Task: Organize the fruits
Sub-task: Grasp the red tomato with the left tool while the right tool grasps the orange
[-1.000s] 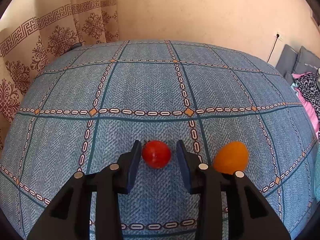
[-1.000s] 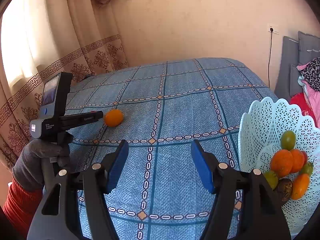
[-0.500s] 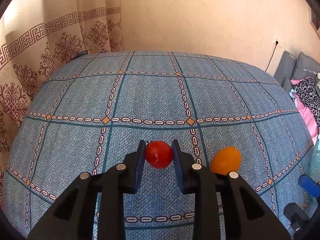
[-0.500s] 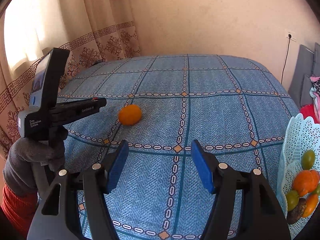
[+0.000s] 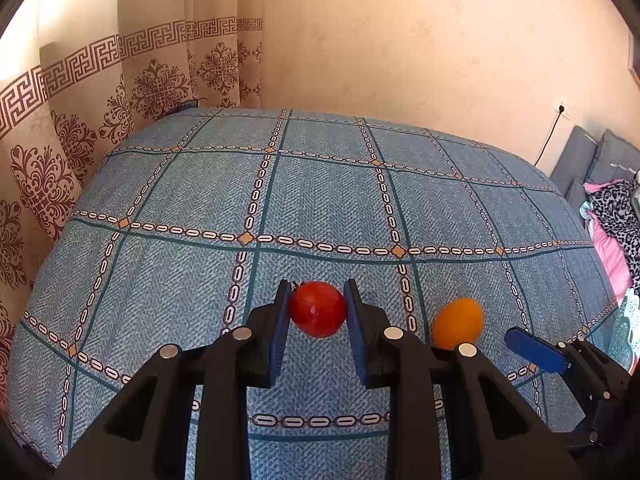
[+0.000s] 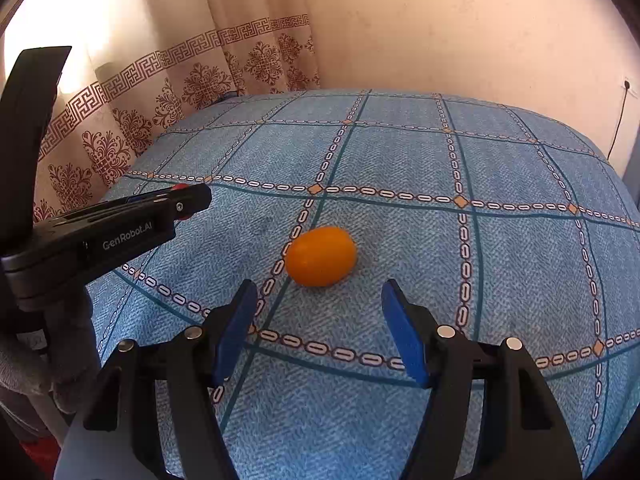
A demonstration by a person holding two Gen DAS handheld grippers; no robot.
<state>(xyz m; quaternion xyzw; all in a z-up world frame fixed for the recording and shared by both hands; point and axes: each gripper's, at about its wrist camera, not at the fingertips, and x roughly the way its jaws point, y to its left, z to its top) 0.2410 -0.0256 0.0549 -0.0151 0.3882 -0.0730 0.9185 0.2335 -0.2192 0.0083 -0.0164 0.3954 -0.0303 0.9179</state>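
My left gripper (image 5: 316, 300) is shut on a red tomato (image 5: 318, 309) and holds it just above the blue checked bedspread (image 5: 320, 200). An orange oval fruit (image 5: 458, 322) lies on the spread to its right. In the right wrist view this orange fruit (image 6: 321, 256) lies just beyond my right gripper (image 6: 320, 304), which is open and empty, with its blue pads (image 6: 404, 332) on either side of the fruit's near end. The left gripper's body (image 6: 120, 228) shows at the left there. One right fingertip (image 5: 534, 350) shows in the left wrist view.
A patterned curtain (image 5: 100, 112) hangs at the bed's left and far-left edge. A beige wall (image 5: 400, 40) with a socket and cable (image 5: 554, 128) stands behind. Grey cushions and pink and leopard cloth (image 5: 616, 216) lie at the right. A pale lattice basket edge (image 5: 626, 320) shows far right.
My left gripper closed on the tomato and lifted it slightly. My right gripper swung left from the basket to the orange fruit, staying open.
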